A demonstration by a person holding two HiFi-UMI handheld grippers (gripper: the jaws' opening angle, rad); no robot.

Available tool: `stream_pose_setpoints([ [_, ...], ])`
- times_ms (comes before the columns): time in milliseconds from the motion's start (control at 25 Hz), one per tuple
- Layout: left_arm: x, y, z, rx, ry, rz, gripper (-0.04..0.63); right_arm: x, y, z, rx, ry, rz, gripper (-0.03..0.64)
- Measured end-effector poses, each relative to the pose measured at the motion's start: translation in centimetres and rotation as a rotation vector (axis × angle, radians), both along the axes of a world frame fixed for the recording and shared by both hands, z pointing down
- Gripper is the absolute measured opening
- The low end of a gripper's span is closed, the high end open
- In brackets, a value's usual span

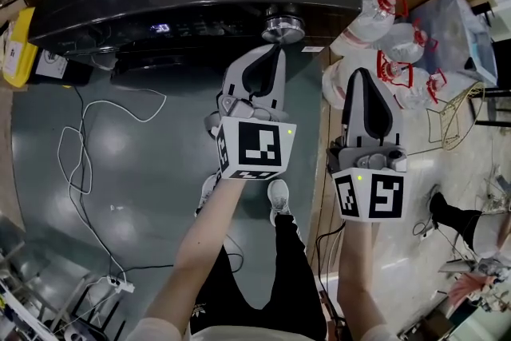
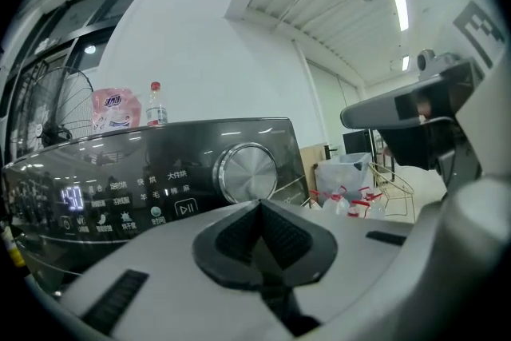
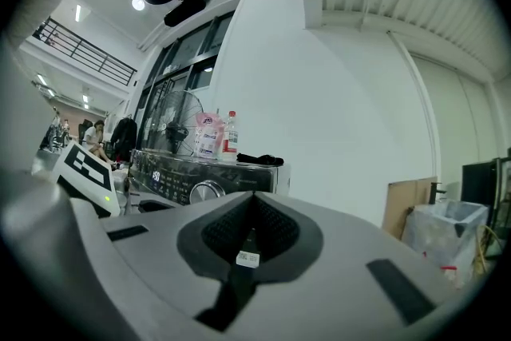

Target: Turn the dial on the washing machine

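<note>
Both tools have smooth light-grey shells that taper toward the far end. The left gripper and right gripper each carry dark, finely ribbed pads set in a black teardrop-shaped surround. Dark rectangular slots sit in the shells on either side. A small white label lies on the seam of the right pads. At each near end is a white cube with black square markers and a tiny green light. The person wears black trousers, pale shoes and light short sleeves.
</note>
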State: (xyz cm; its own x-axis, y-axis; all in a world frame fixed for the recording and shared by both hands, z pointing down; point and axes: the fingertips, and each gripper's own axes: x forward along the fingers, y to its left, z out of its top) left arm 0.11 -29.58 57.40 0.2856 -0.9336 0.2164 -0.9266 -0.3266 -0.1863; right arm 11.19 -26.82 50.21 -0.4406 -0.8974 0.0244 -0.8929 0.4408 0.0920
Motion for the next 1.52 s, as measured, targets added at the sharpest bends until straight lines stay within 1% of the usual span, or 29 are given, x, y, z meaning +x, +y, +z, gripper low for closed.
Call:
stream_pose_setpoints([
  [160,0.6,-0.2,-0.1,0.004,0.014,0.002,-0.003,0.1,-0.1,-0.4,0.010,0.002,-0.006,0.002],
  [320,1.5,-0.3,-0.1,0.006,0.011,0.019,-0.003,0.6,0.0,-0.4,0.010,0.003,0.000,0.002],
  [680,1.5,-0.4,-0.1,0.014,0.026,0.006,-0.003,1.2,-0.2,-0.2,0.009,0.005,0.010,0.002],
  [1240,1.6,-0.5,-0.1,0.014,0.040,-0.002,-0.003,0.7,-0.4,-0.5,0.017,0.020,-0.009,0.002],
  [1520,2.1,-0.5,-0.4,0.022,0.036,0.017,-0.003,0.9,0.0,-0.1,0.006,0.016,0.001,0.002],
])
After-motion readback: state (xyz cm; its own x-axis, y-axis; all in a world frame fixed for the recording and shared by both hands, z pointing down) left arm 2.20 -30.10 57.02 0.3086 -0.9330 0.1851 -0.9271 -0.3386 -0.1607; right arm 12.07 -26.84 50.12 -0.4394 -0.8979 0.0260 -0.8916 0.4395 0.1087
